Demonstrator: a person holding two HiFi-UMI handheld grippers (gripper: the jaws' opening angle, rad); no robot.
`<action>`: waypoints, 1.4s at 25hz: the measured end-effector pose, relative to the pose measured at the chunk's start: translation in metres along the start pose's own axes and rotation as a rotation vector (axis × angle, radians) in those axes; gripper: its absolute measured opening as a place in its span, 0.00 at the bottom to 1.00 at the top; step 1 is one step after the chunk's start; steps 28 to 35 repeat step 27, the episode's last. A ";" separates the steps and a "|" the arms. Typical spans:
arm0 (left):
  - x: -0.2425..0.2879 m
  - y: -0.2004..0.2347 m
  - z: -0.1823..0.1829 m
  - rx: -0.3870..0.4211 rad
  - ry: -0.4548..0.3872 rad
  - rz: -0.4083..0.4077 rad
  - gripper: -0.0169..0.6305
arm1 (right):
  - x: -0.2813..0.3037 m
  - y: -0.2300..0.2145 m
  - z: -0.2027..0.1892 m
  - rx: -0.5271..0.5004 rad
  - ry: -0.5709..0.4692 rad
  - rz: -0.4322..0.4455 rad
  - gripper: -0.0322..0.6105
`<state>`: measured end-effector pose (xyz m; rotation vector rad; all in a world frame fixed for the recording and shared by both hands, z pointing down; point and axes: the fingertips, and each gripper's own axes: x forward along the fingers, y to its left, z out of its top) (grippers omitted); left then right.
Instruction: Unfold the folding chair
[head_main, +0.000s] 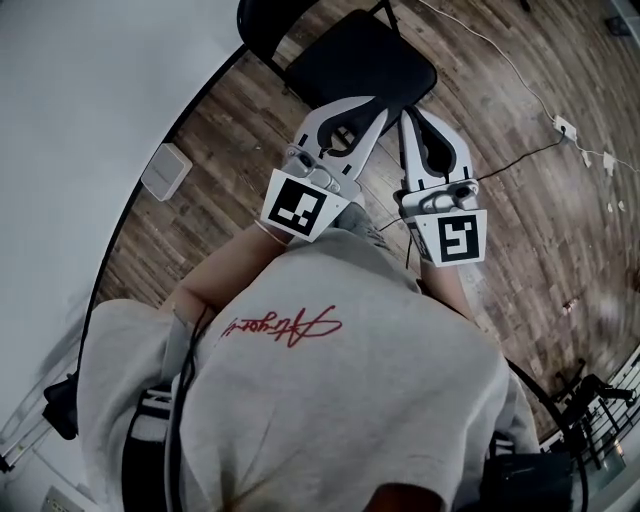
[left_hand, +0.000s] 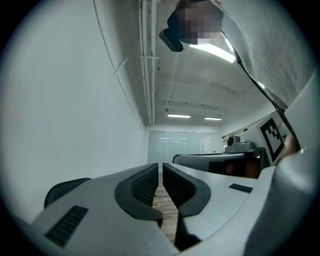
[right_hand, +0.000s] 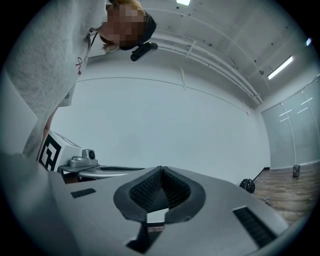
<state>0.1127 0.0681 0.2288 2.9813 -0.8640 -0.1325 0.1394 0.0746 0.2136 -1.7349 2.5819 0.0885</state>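
The folding chair stands opened on the wood floor just ahead of me, with its black seat (head_main: 360, 60) flat and its backrest (head_main: 262, 25) toward the wall. My left gripper (head_main: 380, 103) is held level above the seat's near edge. Its jaws (left_hand: 160, 167) are shut down to a thin slit with nothing between them. Close beside it my right gripper (head_main: 408, 115) is also level, its pads (right_hand: 161, 170) meeting at the tips and holding nothing. A dark curved edge (left_hand: 65, 189) shows low at the left in the left gripper view; it may be the backrest.
A white wall (head_main: 90, 90) curves along the left. A small white box (head_main: 165, 172) lies on the floor beside it. Cables and a power strip (head_main: 565, 127) run over the floor at the right. A black stand (head_main: 590, 395) is at the lower right.
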 end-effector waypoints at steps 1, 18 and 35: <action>0.001 0.000 0.000 -0.001 -0.003 0.003 0.09 | 0.000 -0.002 -0.001 0.000 0.005 -0.007 0.07; 0.000 0.017 0.008 -0.008 -0.035 0.052 0.09 | 0.008 -0.001 0.002 -0.016 0.006 -0.017 0.07; -0.001 0.018 0.005 0.001 -0.028 0.046 0.09 | 0.006 -0.003 0.001 -0.021 0.010 -0.028 0.07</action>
